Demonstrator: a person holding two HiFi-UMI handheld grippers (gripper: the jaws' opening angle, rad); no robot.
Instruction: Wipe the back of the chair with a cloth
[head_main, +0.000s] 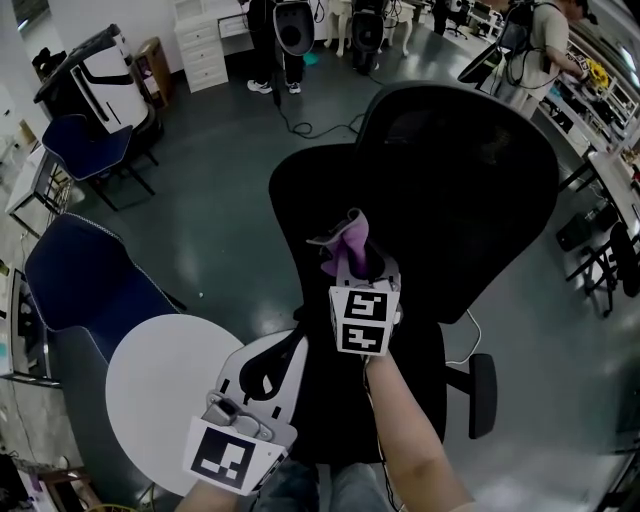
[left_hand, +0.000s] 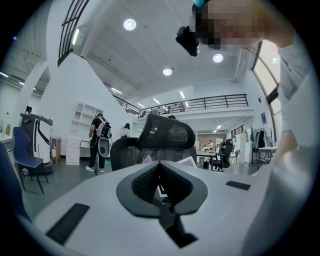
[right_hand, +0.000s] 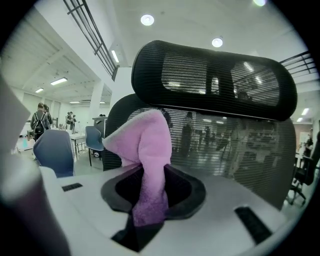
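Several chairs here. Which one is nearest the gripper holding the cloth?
The black mesh office chair, directly ahead of the right gripper clamping the pink cloth. The near blue chair and far blue chair stand apart at the left.

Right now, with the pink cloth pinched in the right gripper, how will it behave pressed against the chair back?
Probably floppy: the cloth folds over and droops above the right gripper. Its fuzzy surface suggests it is light and will drag rather than slip. The mesh chair back may give slightly.
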